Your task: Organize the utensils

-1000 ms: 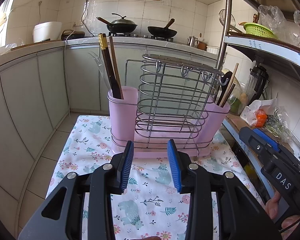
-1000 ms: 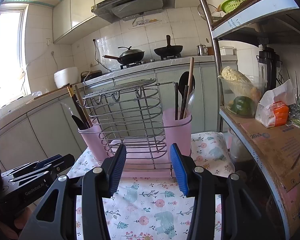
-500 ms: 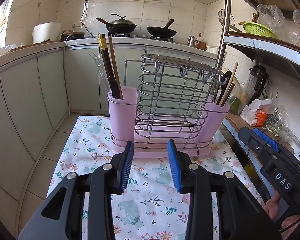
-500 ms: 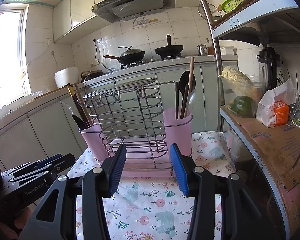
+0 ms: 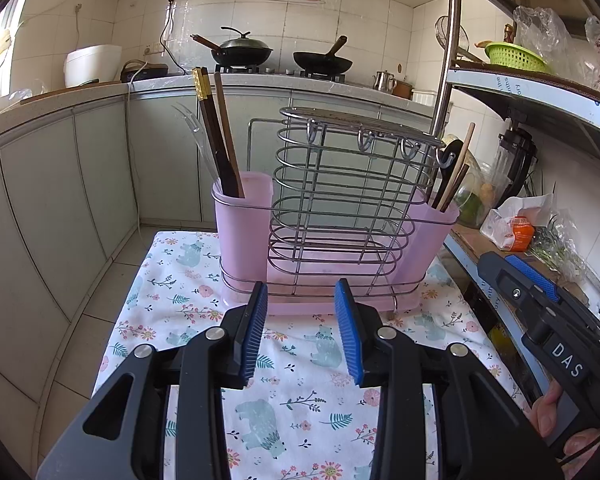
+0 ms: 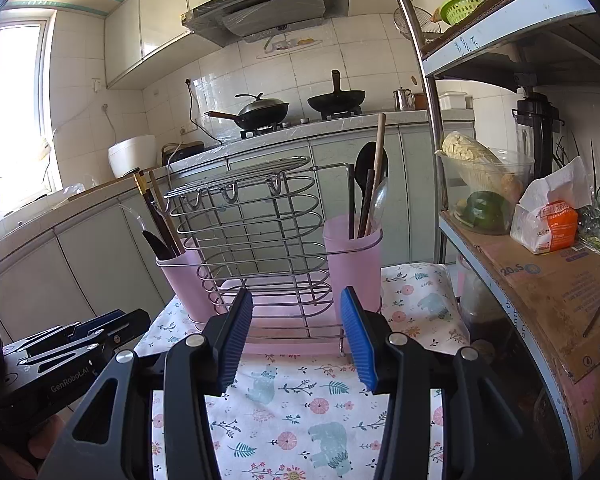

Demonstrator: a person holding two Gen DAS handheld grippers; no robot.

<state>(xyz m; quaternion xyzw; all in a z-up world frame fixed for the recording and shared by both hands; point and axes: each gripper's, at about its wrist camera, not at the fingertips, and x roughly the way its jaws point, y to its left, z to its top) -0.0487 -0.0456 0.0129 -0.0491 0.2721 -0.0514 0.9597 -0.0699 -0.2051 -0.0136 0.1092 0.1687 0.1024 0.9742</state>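
Note:
A wire utensil rack stands on a pink drip tray on a floral tablecloth. Its left pink cup holds dark chopsticks and a clear fork. Its right pink cup holds a black spoon, a clear spoon and wooden sticks. My left gripper hangs open just in front of the tray, nothing between its blue pads. My right gripper is open too and empty, near the rack's right half.
A metal shelf unit stands close on the right, with a tissue pack, a bowl of vegetables and a blender. Kitchen counter with two woks and a rice cooker runs behind. Floor tiles lie left of the table.

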